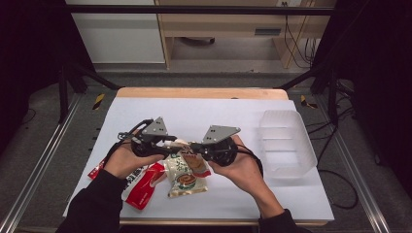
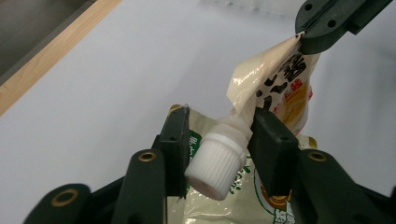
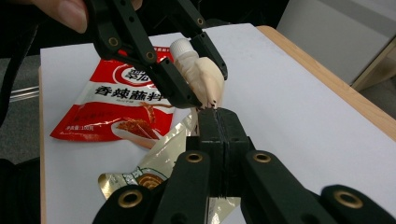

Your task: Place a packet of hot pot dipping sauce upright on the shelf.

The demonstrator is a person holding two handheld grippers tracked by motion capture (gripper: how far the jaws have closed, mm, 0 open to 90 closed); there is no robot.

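Item: cream spouted sauce pouch (image 2: 280, 88) with white ribbed screw cap (image 2: 215, 163), held clear of the white table cover (image 1: 204, 114) between two hand-held grippers, near the middle of the table's near half. Long axis ran from gripper to gripper, cap end toward the left gripper (image 2: 217, 140), sealed bottom edge toward the right gripper (image 3: 218, 116). Left jaws clamped on the spout neck just behind the cap; right jaws pressed together on the pouch's bottom edge. Beneath lay a pale gold printed packet (image 1: 187, 182); beside it, leftward in the high view, a red seasoning packet (image 3: 112, 109). A clear plastic container (image 1: 286, 141) stood well apart at right.
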